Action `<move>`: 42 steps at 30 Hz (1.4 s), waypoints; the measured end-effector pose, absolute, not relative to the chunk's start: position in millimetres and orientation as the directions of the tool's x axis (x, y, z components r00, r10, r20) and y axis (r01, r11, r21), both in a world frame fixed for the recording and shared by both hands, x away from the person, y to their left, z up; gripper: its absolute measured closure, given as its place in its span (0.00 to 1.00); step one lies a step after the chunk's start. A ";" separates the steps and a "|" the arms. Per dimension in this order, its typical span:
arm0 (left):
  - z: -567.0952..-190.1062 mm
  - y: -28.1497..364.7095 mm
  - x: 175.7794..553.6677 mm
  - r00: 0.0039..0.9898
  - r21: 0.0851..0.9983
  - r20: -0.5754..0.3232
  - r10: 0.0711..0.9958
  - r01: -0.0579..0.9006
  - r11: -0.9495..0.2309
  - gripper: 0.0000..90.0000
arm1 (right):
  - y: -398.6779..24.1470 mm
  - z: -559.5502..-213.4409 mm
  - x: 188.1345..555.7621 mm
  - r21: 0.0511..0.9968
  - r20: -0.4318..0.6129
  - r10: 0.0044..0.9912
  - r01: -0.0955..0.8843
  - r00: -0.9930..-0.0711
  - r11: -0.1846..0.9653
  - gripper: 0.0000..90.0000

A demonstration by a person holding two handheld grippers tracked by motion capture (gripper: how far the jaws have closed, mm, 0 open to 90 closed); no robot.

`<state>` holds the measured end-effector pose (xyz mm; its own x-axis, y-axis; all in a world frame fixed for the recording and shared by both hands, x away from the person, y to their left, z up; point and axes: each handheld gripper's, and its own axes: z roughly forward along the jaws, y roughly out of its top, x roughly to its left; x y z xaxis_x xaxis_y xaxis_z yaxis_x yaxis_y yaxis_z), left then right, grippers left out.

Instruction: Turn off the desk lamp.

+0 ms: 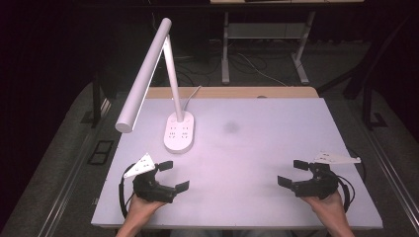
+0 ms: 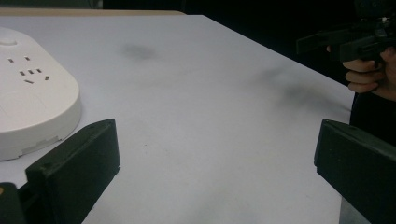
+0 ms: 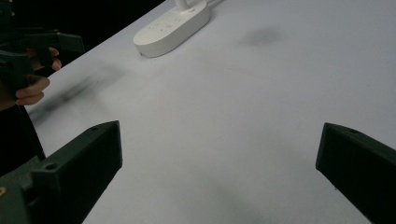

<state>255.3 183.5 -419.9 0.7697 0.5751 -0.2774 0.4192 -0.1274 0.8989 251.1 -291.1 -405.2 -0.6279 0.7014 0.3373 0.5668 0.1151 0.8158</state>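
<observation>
Presently both hand-held grippers, left (image 1: pixel 173 175) and right (image 1: pixel 291 173), stand wide and empty; approach the white plastic desk lamp (image 1: pixel 179 132) base squarely, avoiding its cable.

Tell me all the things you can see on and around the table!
lamp: one, white, back left of the table, oval base with socket holes, its cord running off the back edge
table: one, white top with a dark smudge near the middle
desk frame: one, pale legs, on the floor behind the table
left gripper: one, black, near left edge, fingers open, nothing between them
right gripper: one, black, near right edge, fingers open, nothing between them
hands: two, one holding each gripper
</observation>
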 end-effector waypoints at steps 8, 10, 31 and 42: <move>-419.7 182.2 255.0 0.775 0.899 -0.273 0.570 0.417 -0.136 0.00 | -288.3 -406.1 250.8 0.812 0.334 0.694 0.569 -0.637 0.131 0.00; -419.8 182.2 255.2 0.776 0.899 -0.271 0.569 0.416 -0.139 0.00 | -288.5 -406.1 250.8 0.809 0.336 0.695 0.572 -0.635 0.132 0.00; -420.5 181.9 255.5 0.778 0.897 -0.275 0.565 0.420 -0.142 0.00 | -285.5 -400.8 251.6 0.786 0.325 0.693 0.591 -0.644 0.181 0.01; -420.5 182.5 255.3 0.777 0.896 -0.276 0.566 0.421 -0.141 0.00 | -279.4 -396.0 257.8 0.776 0.328 0.676 0.596 -0.660 0.205 0.01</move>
